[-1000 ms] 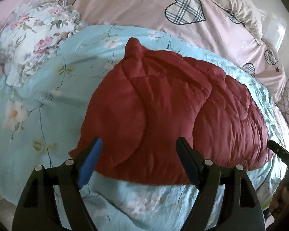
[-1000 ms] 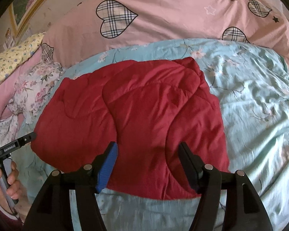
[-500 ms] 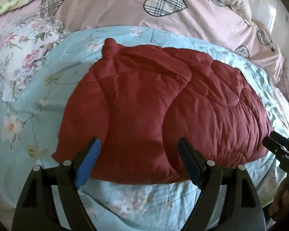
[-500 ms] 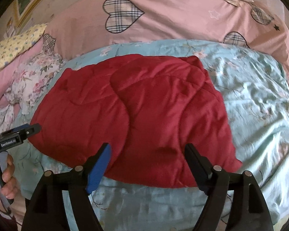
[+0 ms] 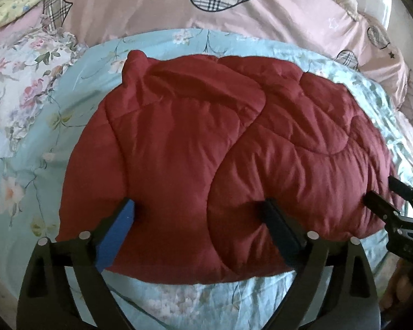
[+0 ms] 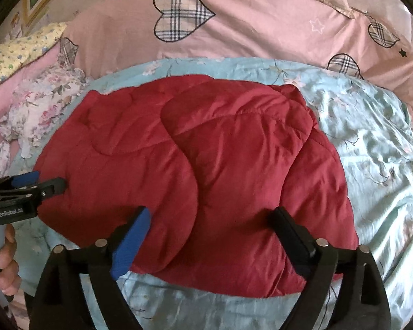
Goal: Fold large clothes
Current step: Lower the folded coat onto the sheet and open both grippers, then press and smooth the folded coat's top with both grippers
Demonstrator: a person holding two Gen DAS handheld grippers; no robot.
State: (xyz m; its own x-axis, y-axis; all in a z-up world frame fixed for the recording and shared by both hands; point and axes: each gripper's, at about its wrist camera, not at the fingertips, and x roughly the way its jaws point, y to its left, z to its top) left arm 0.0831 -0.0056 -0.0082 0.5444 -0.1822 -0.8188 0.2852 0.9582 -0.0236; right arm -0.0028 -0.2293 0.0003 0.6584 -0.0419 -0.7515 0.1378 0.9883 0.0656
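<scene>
A bed fills both views: a pink cover with plaid hearts at the back and a pale blue floral sheet in front. On the sheet lies the red coat, padded and quilted, already doubled over itself, with one flap lapping the other along a curved seam down the middle. It forms a rough, puffy packet rather than a tidy one, and a small nub sticks up at its far left corner. The left gripper and the right gripper both sit at the coat's near edge. Their jaws have just been opening and now stand wide, with the padding bulging between the fingers but not pinched. I judge the fold largely made; what looks left is another halving or some squaring up
</scene>
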